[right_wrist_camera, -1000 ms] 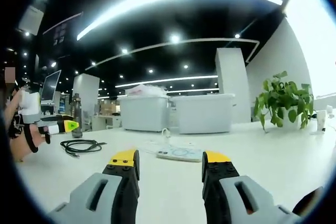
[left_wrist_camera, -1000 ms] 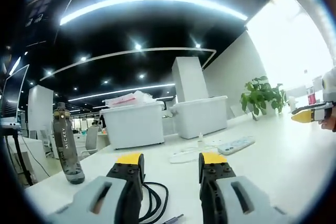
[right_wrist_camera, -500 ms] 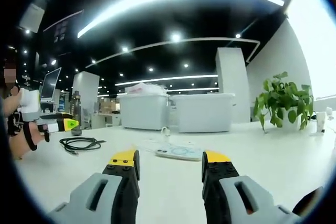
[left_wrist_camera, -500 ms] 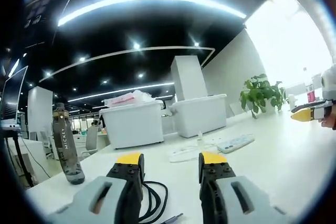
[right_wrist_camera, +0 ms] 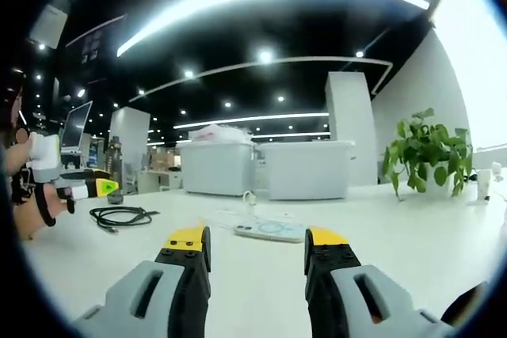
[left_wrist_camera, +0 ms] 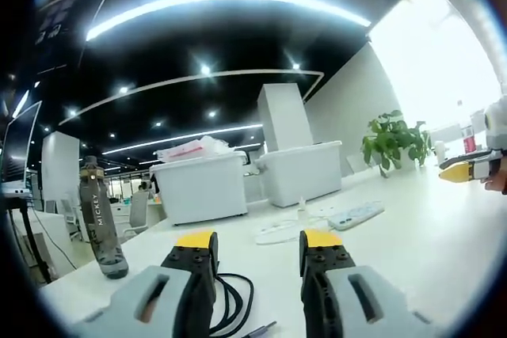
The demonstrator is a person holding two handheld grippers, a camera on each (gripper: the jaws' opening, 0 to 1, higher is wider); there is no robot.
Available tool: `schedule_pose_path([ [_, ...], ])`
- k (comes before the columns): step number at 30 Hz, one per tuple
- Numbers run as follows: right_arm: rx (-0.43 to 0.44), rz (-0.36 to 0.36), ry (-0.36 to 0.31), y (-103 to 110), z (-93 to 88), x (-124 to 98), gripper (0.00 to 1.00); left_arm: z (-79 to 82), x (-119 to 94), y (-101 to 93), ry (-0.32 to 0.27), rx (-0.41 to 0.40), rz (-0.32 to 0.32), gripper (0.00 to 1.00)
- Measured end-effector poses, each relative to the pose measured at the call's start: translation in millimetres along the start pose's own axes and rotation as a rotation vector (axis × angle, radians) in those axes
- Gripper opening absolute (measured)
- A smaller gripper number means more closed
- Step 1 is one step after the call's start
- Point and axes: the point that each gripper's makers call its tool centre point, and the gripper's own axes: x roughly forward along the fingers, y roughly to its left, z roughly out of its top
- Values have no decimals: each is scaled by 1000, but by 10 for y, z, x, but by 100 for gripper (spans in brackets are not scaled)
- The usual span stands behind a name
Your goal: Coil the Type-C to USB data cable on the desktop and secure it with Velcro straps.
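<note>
Hovering over the desk (right_wrist_camera: 412, 251) with both tools gaping and empty – left tool (left_wrist_camera: 257, 244), right tool (right_wrist_camera: 257, 239) – cable (right_wrist_camera: 120, 218) lying loose, no strapping done yet.

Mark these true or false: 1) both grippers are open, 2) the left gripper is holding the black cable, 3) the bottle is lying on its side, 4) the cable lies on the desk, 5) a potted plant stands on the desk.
1) True. The left gripper and the right gripper both have their jaws apart with nothing between them.
2) False. The black cable lies loose, and the left gripper is empty.
3) False. The bottle stands upright.
4) True. It rests on the white desk.
5) True. The potted plant stands at the far side.
</note>
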Motion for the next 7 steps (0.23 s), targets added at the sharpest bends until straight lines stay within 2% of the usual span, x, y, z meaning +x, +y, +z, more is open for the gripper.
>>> schedule_pose_path([
  [7,1,-2,0,-5,1,2,47,-5,7,2,3,-5,-1,43],
])
